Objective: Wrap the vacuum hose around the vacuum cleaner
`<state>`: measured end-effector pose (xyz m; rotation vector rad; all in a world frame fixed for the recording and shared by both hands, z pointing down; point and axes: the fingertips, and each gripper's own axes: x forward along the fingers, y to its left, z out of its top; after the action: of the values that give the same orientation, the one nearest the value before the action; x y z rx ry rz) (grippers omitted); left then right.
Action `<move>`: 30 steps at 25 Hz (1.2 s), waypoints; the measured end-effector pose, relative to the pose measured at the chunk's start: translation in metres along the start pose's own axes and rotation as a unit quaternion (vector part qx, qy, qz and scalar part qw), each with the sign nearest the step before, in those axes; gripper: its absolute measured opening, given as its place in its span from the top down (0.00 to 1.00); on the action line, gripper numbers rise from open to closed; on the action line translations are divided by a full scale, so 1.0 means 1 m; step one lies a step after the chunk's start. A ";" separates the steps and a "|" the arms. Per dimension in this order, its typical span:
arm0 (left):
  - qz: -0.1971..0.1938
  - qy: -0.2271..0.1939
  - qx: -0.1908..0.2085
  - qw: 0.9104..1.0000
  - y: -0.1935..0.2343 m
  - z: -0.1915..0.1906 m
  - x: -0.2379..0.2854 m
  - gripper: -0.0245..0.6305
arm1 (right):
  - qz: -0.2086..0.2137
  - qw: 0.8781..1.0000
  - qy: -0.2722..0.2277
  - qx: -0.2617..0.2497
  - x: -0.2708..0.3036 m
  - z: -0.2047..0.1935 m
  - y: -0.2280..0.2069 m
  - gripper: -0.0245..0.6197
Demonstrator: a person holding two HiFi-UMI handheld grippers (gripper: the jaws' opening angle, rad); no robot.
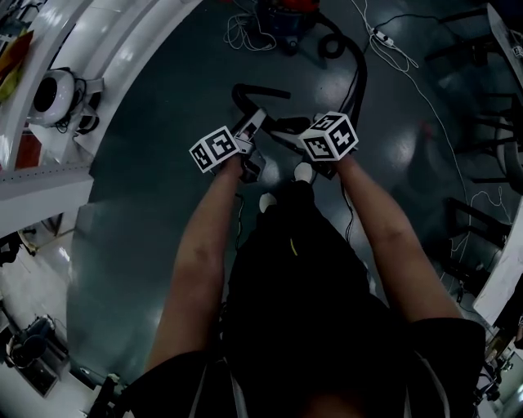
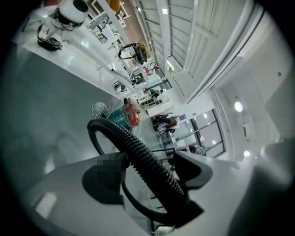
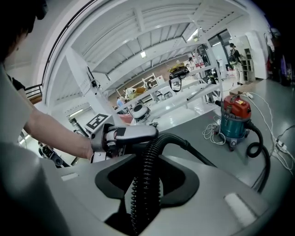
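The black ribbed vacuum hose (image 3: 143,184) runs from the teal, red-topped vacuum cleaner (image 3: 235,117) on the floor ahead to both grippers. My right gripper (image 3: 145,184) is shut on the hose, which rises between its pads and bends away right. My left gripper (image 2: 150,173) is open; the hose (image 2: 138,152) lies slantwise between its jaws, with a gap on the left pad's side. In the head view both grippers, left (image 1: 255,124) and right (image 1: 319,122), sit side by side above my feet, the hose (image 1: 359,77) trailing up to the vacuum cleaner (image 1: 286,12).
A long white table (image 1: 49,188) with a round white device (image 1: 53,94) runs along the left. White cables (image 1: 245,33) and a power strip lead (image 1: 392,49) lie on the grey floor near the vacuum. Dark frames (image 1: 482,122) stand at the right.
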<state>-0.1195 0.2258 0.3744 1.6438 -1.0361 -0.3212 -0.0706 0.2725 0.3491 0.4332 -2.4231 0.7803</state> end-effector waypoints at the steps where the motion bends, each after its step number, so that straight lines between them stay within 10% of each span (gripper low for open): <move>1: 0.002 -0.005 -0.010 1.000 -0.001 0.002 0.005 0.45 | -0.004 1.000 0.000 0.000 0.000 0.001 -0.003 0.73; 7: 0.067 -0.010 -0.063 0.996 0.015 0.005 0.022 0.53 | -0.009 1.000 0.001 -0.004 0.000 0.004 -0.013 0.73; 16: 0.049 0.047 -0.107 0.992 0.012 -0.008 0.054 0.51 | 0.017 0.998 0.039 -0.046 -0.001 -0.009 -0.017 0.75; 18: 0.053 0.039 -0.112 0.992 0.011 -0.004 0.058 0.69 | 0.023 0.997 0.041 -0.054 0.003 -0.007 -0.015 0.75; 24: 0.066 0.041 -0.043 0.996 0.007 0.017 0.062 0.75 | 0.017 0.999 0.005 -0.038 0.003 0.014 -0.029 0.90; 30: 0.040 0.058 0.032 0.997 -0.009 0.037 0.059 0.77 | 0.025 0.996 0.012 -0.083 -0.005 0.024 -0.038 0.77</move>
<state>-0.1060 0.1571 0.3704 1.6528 -1.0287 -0.1390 -0.0590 0.2293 0.3459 0.2967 -2.4608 0.5961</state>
